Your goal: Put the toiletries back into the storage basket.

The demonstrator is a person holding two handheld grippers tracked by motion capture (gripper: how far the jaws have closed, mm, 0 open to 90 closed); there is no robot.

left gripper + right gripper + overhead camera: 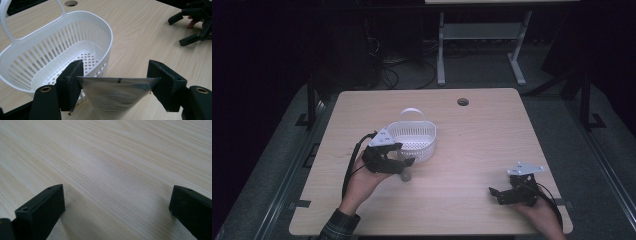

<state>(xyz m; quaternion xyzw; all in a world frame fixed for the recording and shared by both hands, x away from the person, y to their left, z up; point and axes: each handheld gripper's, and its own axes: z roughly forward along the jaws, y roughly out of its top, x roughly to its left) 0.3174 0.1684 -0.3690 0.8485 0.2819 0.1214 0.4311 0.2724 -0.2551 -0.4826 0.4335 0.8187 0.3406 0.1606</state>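
A light wooden table [472,150] carries everything, with a round cable hole [463,102] near its far edge. On its left-centre stands a white slotted plastic basket [414,137], oval, with a perforated floor and an arched handle [411,111] raised over its far side.

The left gripper [401,161] is held in the person's left hand [362,182] at the basket's near rim. Its jaws are part-spread and pinch a small silvery, translucent pouch [115,96] between them: the pouch's top edge stretches flat from one pad to the other, and its body tapers downward below the jaws. The pouch hangs just beside the basket's near wall, outside it, not over the opening.

The right gripper [498,192] rests in the right hand [542,212] near the table's near right corner, well apart from the basket. Its jaws are spread wide with nothing between them.

The high view gives the layout but shows the pouch only as a dim pale blur under the left gripper. The left gripper view makes plain the pouch's seam, a small dark mark on its top edge, faint unreadable print, and the basket's holes; it also catches the right gripper [183,28] far off. The right gripper view shows bare wood grain between its two black jaws.
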